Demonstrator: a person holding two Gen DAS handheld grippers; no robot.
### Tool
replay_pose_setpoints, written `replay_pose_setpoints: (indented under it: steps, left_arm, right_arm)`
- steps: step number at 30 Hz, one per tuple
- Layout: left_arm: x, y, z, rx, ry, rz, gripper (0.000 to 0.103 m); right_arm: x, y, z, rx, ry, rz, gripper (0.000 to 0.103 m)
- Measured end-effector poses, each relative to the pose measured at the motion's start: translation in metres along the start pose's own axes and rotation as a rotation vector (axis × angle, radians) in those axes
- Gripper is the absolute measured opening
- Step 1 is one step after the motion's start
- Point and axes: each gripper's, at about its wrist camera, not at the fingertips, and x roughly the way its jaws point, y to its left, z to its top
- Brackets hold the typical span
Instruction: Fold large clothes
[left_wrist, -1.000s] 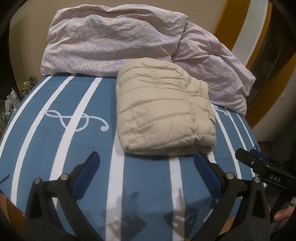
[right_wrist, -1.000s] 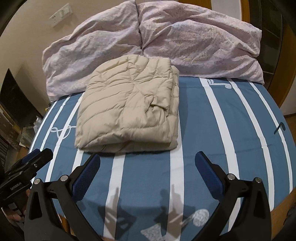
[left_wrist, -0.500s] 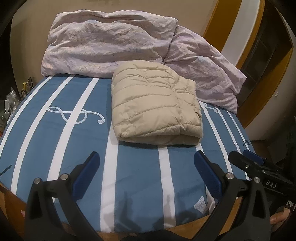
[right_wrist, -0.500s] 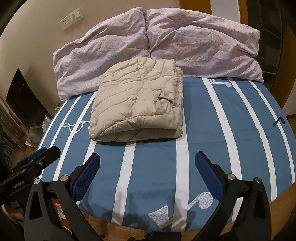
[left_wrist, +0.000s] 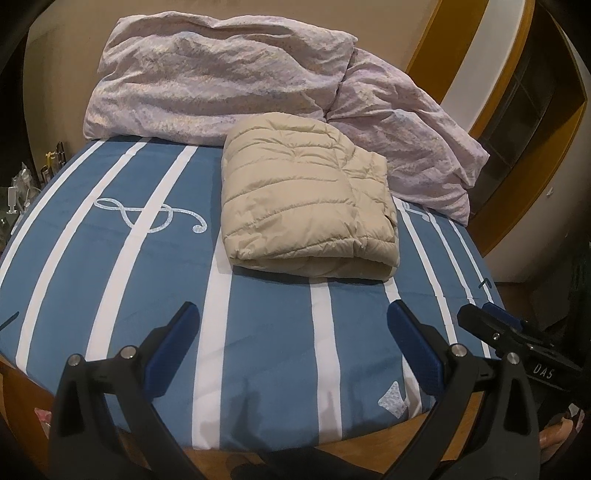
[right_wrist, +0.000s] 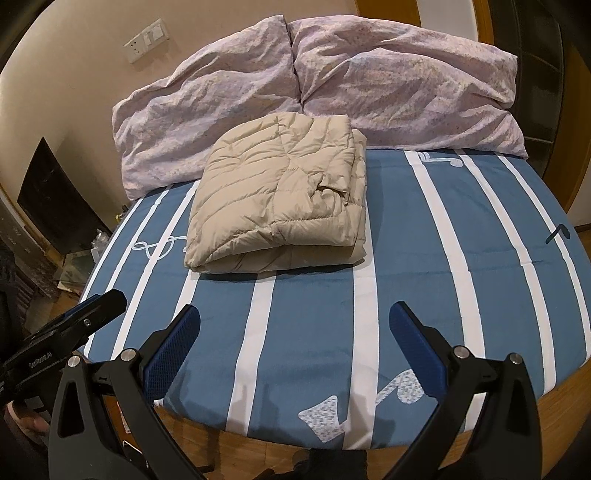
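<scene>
A beige quilted puffer jacket (left_wrist: 306, 199) lies folded into a compact rectangle on the blue bed with white stripes (left_wrist: 258, 332), close to the pillows. From the right wrist view the jacket (right_wrist: 277, 199) shows a tucked fold on top. My left gripper (left_wrist: 293, 328) is open and empty, held back over the bed's near edge. My right gripper (right_wrist: 295, 325) is also open and empty, equally far from the jacket. Each gripper appears at the side of the other's view: the right gripper (left_wrist: 517, 339) and the left gripper (right_wrist: 66, 332).
Two crumpled lilac pillows (right_wrist: 321, 85) rest against the wall behind the jacket. A dark cabinet (right_wrist: 55, 206) and clutter stand left of the bed. The wooden bed frame (right_wrist: 554, 413) shows under the sheet's edge. A yellow-trimmed doorway (left_wrist: 517, 129) is at the right.
Both grippers have drawn back from the bed, so the folded jacket looks smaller and farther. More of the sheet's near edge and wooden frame has come into view. The jacket has not moved.
</scene>
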Motion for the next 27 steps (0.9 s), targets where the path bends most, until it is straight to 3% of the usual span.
replay_pose_setpoints:
  steps: [27]
  left_arm:
    - [-0.0075, -0.0041, -0.0047, -0.017, -0.006, 0.002, 0.100]
  right_arm:
    - [-0.0076, -0.0026, -0.0051, -0.002, 0.002, 0.037, 0.102]
